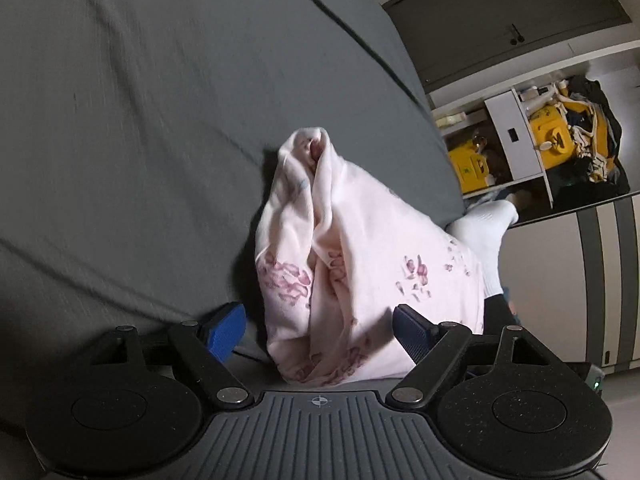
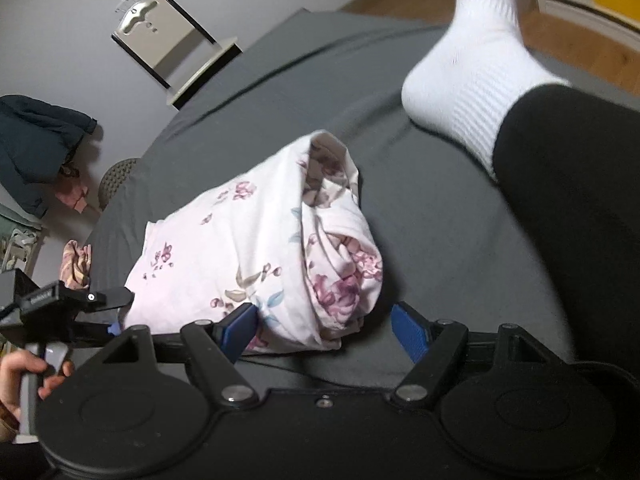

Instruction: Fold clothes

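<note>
- The left gripper [image 1: 318, 330] stands wide open, its blue pads [image 1: 225, 330] either side of the near end of the garment [image 1: 360, 264] without pinching it; it has hold of nothing
- The right gripper [image 2: 322, 330] is spread just as wide, its left pad touching or just beside the cloth and the right pad clear of it, so it too is empty
- The garment [image 2: 248, 256], pale pink with purple flowers, lies in a bunched, partly rolled heap on the grey bed sheet [image 1: 140, 120], between the two tools
- To my eye the fold is barely begun: the cloth is a lump, not a flat shape
- Doing this step well likely means each set of jaws closing on a single edge or corner rather than on the thick roll, then drawing the ends apart so the fabric spreads flat before any crease is made; biting into several layers at once would probably keep it bunched
- Only the left wrist view shows the open shelves [image 1: 532, 132] with yellow items, and the garment's upright peak
- Only the right wrist view shows the rolled open end with its inner layers, the person's hand [image 2: 24, 376] on the other tool's handle, and the white sock [image 2: 476, 60] and dark trouser leg [image 2: 560, 200] resting on the bed just beyond the garment
- A dark jacket [image 2: 36, 140] hangs off to the side there
</note>
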The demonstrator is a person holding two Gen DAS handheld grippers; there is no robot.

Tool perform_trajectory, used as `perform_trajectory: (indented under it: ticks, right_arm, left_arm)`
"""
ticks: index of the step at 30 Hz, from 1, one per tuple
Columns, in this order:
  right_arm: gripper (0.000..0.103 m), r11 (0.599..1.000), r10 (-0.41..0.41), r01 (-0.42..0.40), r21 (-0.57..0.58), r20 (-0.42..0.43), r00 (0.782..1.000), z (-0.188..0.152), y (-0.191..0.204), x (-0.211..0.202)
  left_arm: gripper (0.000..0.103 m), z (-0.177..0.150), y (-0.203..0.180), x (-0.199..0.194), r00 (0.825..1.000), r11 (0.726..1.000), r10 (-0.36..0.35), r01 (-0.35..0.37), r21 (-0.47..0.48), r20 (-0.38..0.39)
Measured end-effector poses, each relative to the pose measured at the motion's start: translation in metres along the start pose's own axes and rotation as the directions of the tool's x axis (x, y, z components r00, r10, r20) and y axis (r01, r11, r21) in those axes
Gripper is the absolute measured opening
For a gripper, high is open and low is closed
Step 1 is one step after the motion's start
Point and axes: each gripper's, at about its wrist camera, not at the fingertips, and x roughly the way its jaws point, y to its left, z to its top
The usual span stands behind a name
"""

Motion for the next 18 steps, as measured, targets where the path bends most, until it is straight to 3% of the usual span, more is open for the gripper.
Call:
perform_trajectory:
  ticks: [5,13,15,18]
  right_arm:
    - [0.074,0.998,0.035,-0.034,0.055,-0.033,0.999,0.002,-0.001,0.012]
    - [0.08,0.988,0.078,-0.075,0.133,-0.018,0.997,0.018,0.002,0.028]
    - [0.078,0.989,0.087,-0.084,0.125,-0.013,0.996,0.022,0.004,0.031]
    - [0.07,0.992,0.092,-0.091,0.086,-0.012,0.996,0.028,0.008,0.039]
  left_arm:
    - [0.081,-0.001,0.005,0.009,0.998,0.994,-0.058,0.057,-0.098,-0.004]
    - [0.082,0.004,-0.015,0.035,0.999,0.995,-0.047,0.046,-0.089,-0.012]
    - [0.093,0.008,-0.018,0.04,0.998,0.994,-0.055,0.053,-0.1,-0.013]
    - [0.099,0.011,-0.023,0.046,0.998,0.993,-0.063,0.062,-0.105,-0.012]
